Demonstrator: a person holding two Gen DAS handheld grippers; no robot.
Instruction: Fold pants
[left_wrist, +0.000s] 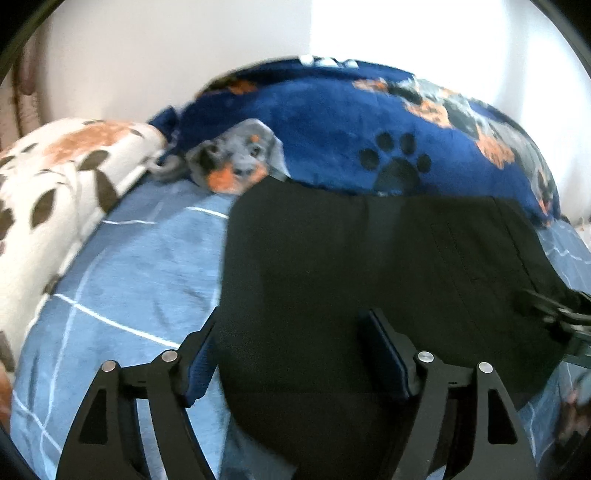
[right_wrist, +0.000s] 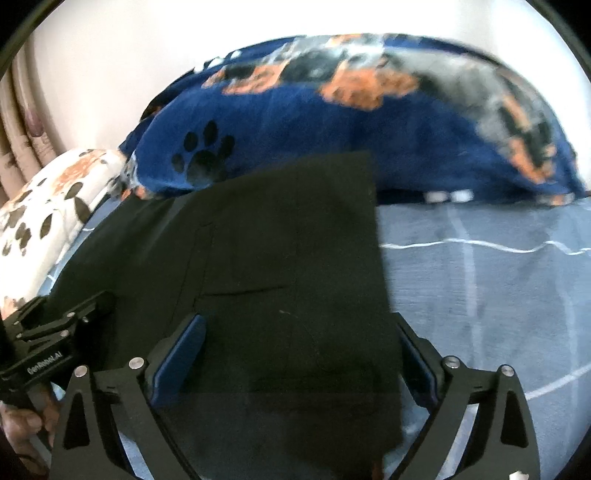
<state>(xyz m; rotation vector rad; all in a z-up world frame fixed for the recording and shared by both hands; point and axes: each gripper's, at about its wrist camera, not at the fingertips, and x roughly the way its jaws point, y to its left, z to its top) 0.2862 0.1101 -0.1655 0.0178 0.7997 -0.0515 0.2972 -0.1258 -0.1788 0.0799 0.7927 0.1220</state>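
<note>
The black pants (left_wrist: 351, 266) lie flat on the blue checked bed sheet (left_wrist: 140, 258), and show in the right wrist view (right_wrist: 280, 258) too. My left gripper (left_wrist: 291, 332) is open, its jaws wide apart over the pants' left edge, holding nothing. My right gripper (right_wrist: 299, 332) is open, its jaws spread over the pants' right edge, with nothing in it. The right gripper shows at the right edge of the left wrist view (left_wrist: 554, 314). The left gripper shows at the lower left of the right wrist view (right_wrist: 55, 332).
A dark blue fleece blanket with dog and paw prints (left_wrist: 351, 129) is bunched along the far side against the white wall. A white floral pillow (left_wrist: 55, 177) lies at the left. Curtains (right_wrist: 22, 122) hang at the far left. Bare sheet (right_wrist: 480, 277) lies right of the pants.
</note>
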